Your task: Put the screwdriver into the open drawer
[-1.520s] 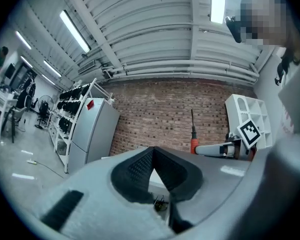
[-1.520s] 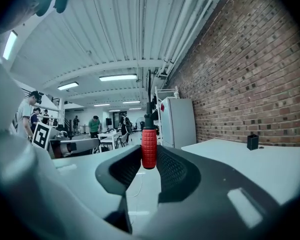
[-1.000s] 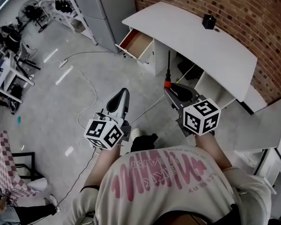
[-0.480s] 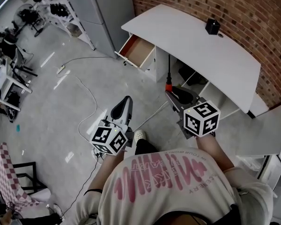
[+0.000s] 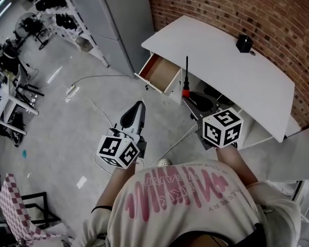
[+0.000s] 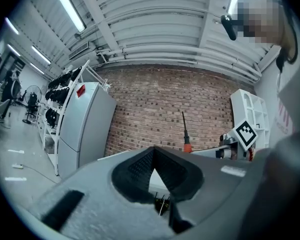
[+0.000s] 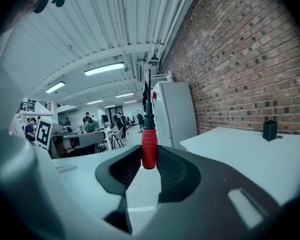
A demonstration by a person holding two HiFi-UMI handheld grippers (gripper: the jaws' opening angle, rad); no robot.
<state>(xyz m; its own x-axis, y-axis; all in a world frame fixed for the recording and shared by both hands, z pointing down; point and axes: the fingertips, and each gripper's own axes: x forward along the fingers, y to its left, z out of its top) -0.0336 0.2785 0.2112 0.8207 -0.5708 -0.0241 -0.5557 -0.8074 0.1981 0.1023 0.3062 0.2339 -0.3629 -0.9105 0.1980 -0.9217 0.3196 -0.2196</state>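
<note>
The left gripper [image 5: 137, 107], jaws pressed together on nothing, hangs over the floor [image 5: 67, 127]. To its right the open drawer [image 5: 161, 71] juts from the white desk [image 5: 221, 50]. Beside the drawer stands the screwdriver [image 5: 186, 81], upright, its red handle clenched in the right gripper [image 5: 186, 99].

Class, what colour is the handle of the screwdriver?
Red. The screwdriver shows best in the right gripper view.
</note>
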